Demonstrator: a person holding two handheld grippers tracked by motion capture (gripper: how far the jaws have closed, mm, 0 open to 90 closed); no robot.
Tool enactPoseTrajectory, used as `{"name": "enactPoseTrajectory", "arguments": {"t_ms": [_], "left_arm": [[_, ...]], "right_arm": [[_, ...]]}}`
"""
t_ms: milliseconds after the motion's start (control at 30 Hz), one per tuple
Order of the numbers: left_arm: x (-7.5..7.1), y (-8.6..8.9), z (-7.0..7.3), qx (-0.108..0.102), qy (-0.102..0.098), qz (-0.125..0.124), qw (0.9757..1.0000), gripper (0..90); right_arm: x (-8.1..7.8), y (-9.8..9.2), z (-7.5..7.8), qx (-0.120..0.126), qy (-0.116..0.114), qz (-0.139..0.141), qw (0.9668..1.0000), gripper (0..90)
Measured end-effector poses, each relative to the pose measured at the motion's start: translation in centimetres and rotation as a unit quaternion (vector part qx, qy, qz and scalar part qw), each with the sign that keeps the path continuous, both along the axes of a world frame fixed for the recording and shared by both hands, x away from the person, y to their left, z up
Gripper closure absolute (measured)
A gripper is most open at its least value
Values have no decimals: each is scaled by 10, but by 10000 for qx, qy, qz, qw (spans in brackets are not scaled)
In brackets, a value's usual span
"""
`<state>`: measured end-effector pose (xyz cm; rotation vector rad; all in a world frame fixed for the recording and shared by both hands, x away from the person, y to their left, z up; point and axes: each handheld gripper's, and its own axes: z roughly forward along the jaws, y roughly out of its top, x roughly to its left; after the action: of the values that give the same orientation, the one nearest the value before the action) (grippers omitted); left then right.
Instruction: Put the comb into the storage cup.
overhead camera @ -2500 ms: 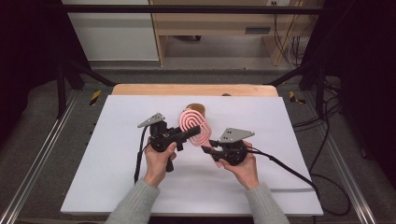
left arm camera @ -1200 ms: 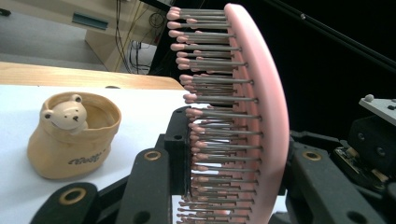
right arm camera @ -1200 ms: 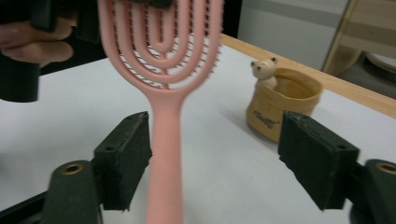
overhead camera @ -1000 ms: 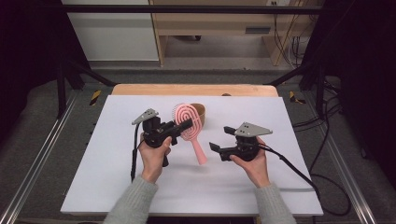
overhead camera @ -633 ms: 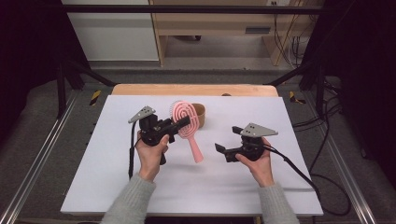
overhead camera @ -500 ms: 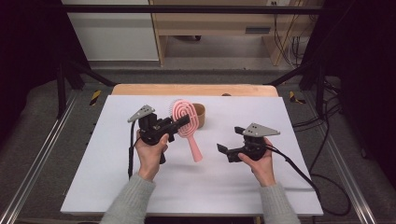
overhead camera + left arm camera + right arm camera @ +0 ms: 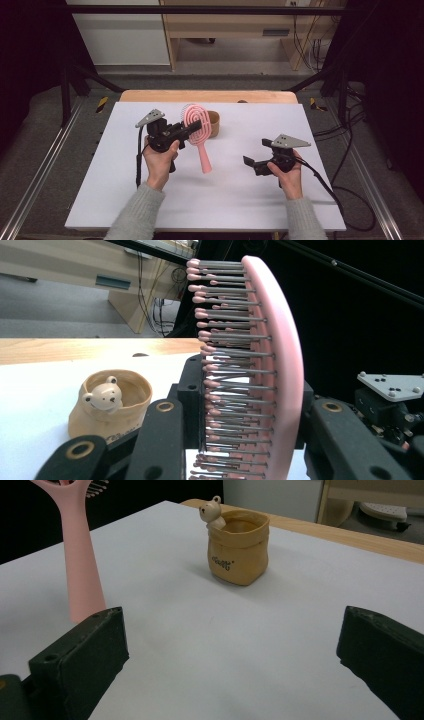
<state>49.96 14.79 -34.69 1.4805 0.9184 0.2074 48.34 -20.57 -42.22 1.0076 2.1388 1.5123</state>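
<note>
White table (image 7: 125,200) bearing small tan bear pot (image 7: 238,547). Left gripper (image 7: 192,131) clamping pink hairbrush (image 7: 196,121) by paddle head, handle hanging toward table beside pot. Right gripper (image 7: 248,162) standing empty, jaws just widening. Brush likely light, rigid plastic; bristles flexing, so gripping handle seems steadier.

Left gripper (image 7: 192,129) raised at about ten o'clock from table centre, jaws clamped on the pink brush (image 7: 197,125) head, pointing toward three o'clock. Right gripper (image 7: 250,163) low at about four o'clock, jaws just opened wide (nothing between them), aimed toward nine o'clock. Both forearms in from six o'clock, grey sleeves.
</note>
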Motion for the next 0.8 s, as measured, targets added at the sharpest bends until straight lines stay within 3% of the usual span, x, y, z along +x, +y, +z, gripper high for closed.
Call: {"name": "enactPoseTrajectory", "arguments": {"t_ms": [800], "left_arm": [[18,3,20,13,-182,207,9996,633]], "right_arm": [[-10,-39,-17,-24,157,-357,9992,5]]}}
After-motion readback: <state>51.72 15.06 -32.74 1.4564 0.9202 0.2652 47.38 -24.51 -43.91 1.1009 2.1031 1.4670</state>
